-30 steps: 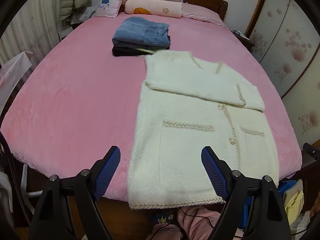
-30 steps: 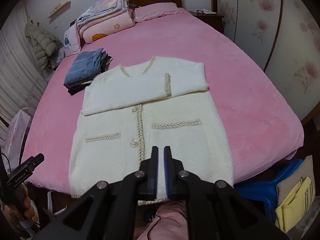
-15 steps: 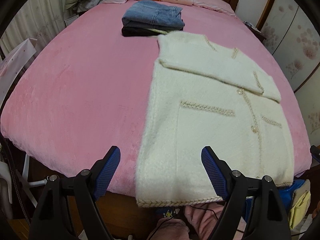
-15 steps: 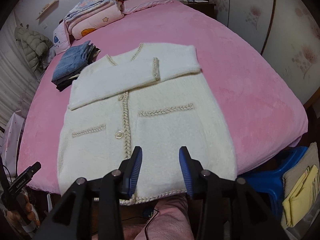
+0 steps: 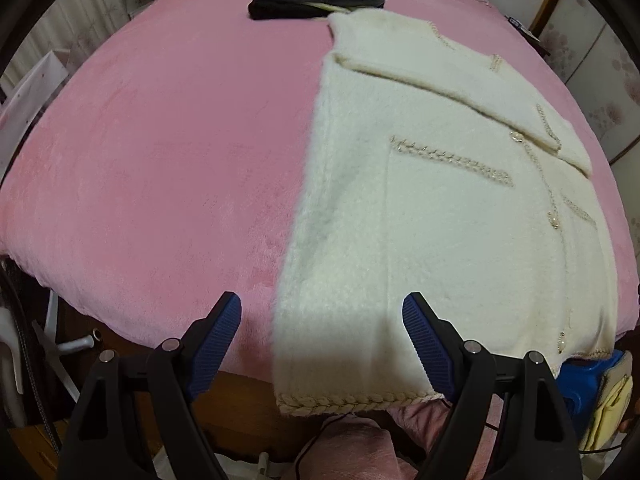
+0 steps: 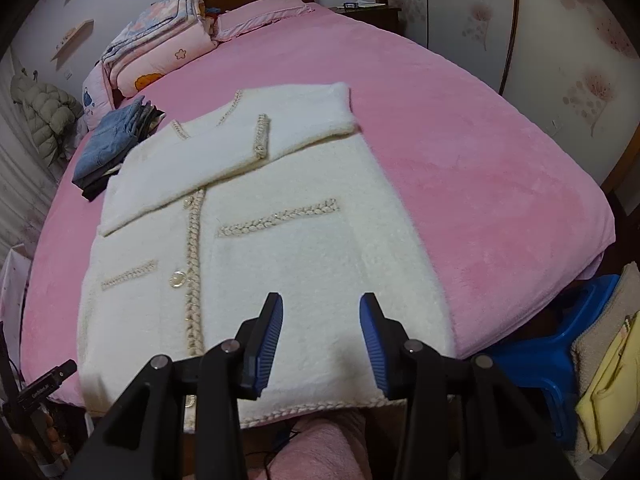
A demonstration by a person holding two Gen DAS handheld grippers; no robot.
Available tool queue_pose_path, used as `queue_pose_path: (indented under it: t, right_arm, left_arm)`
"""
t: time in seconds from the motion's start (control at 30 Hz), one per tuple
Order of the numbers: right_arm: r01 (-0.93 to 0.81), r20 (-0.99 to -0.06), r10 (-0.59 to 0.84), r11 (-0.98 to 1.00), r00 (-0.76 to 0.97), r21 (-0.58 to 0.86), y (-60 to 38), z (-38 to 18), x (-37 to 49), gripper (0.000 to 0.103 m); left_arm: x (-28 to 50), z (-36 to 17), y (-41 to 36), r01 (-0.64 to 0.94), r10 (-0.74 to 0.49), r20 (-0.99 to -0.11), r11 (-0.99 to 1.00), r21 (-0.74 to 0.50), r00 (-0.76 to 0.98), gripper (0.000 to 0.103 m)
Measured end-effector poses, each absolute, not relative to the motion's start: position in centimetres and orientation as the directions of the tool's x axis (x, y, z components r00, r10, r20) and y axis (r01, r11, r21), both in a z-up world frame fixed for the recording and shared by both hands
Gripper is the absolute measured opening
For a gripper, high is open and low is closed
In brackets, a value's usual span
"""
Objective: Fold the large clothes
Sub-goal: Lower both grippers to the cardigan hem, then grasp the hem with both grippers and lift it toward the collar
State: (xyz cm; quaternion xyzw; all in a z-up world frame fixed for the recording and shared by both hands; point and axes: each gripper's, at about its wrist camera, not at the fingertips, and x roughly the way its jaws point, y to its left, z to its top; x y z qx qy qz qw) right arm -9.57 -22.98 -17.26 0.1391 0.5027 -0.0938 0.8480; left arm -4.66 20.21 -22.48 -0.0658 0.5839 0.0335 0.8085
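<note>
The cardigan (image 5: 440,208) is laid lengthwise up the frame, its hem (image 5: 352,402) lowest. The left gripper (image 5: 322,318), spread wide and empty, is poised above the hem's left corner. The right gripper (image 6: 321,320), just opened and empty, is poised over the hem's right half.

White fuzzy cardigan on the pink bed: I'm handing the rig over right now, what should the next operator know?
Left gripper: open, empty, above the hem's left corner.
Right gripper: jaws have just been opening, nothing between them, above the hem's right part.
White fuzzy cardigan with braided trim: flat on the pink plush bedspread, hem at the near edge.
Done: sleeves folded across the chest.
Left: grip the hem, fold it up, stack with the folded jeans.
</note>
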Motion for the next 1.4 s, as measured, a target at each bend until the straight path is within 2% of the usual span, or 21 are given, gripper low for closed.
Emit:
queue_pose_path:
  t: [0.03,0.1,0.33,0.47,0.6,0.83,0.9,1.03,1.17,1.2,1.27,1.33,1.4]
  right_arm:
    - [0.297,-0.881,-0.015,0.944,0.473,0.142,-23.1,-17.5,-9.5,0.044]
    - [0.288,-0.894,-0.011,0.948,0.448,0.133,-23.6,-18.2,-9.5,0.057]
    - [0.265,-0.924,-0.040,0.962,0.380,0.067,-25.3,-20.6,-10.2,0.057]
    - [0.288,-0.938,-0.011,0.953,0.346,0.095,-27.8,-22.6,-11.1,0.057]
    - [0.310,-0.952,-0.011,0.947,0.304,0.088,-30.0,-24.3,-11.6,0.057]
    - [0.326,-0.950,0.165,0.912,0.265,0.250,-32.3,-27.3,-12.5,0.056]
    - [0.306,-0.943,0.217,0.907,0.253,0.290,-31.9,-28.0,-12.4,0.049]
    - [0.264,-0.944,0.241,0.918,0.224,0.297,-30.2,-28.8,-12.1,0.044]
    - [0.261,-0.942,0.260,0.914,0.211,0.311,-29.3,-29.0,-11.6,0.021]
    - [0.258,-0.946,0.251,0.918,0.205,0.300,-29.1,-28.9,-11.5,0.019]
    - [0.246,-0.951,0.237,0.927,0.197,0.282,-28.8,-28.6,-11.4,0.017]
    - [0.229,-0.960,0.212,0.940,0.181,0.251,-28.2,-28.2,-11.0,0.015]
    - [0.200,-0.968,0.177,0.956,0.180,0.212,-27.3,-27.2,-10.7,0.013]
  left_arm:
    - [-4.7,-23.0,20.4,-0.138,-0.034,-0.951,0.987,-0.080,0.306,0.082]
    - [-4.9,-23.7,20.7,-0.144,-0.045,-0.954,0.985,-0.091,0.298,0.082]
    - [-5.6,-26.2,21.4,-0.145,-0.068,-0.966,0.984,-0.107,0.250,0.082]
    - [-6.0,-27.5,21.8,-0.125,-0.093,-0.968,0.984,-0.124,0.231,0.076]
    - [-6.3,-28.2,22.3,-0.103,-0.114,-0.967,0.985,-0.140,0.226,0.075]
    - [-7.4,-29.2,23.6,-0.072,-0.209,-0.961,0.972,-0.225,0.183,0.075]
    - [-7.8,-29.6,23.9,-0.076,-0.224,-0.958,0.968,-0.240,0.180,0.075]
    - [-8.2,-30.1,24.6,-0.111,-0.249,-0.951,0.956,-0.272,0.184,0.075]
    - [-8.5,-30.8,24.8,-0.134,-0.276,-0.946,0.945,-0.299,0.169,0.075]
    - [-8.4,-30.9,24.9,-0.137,-0.283,-0.946,0.942,-0.305,0.157,0.074]
    - [-8.1,-31.1,24.7,-0.139,-0.297,-0.946,0.939,-0.314,0.132,0.059]
    - [-7.5,-31.2,23.7,-0.128,-0.292,-0.952,0.944,-0.303,0.094,0.032]
    - [-7.1,-30.9,22.7,-0.113,-0.266,-0.962,0.956,-0.272,0.061,0.021]
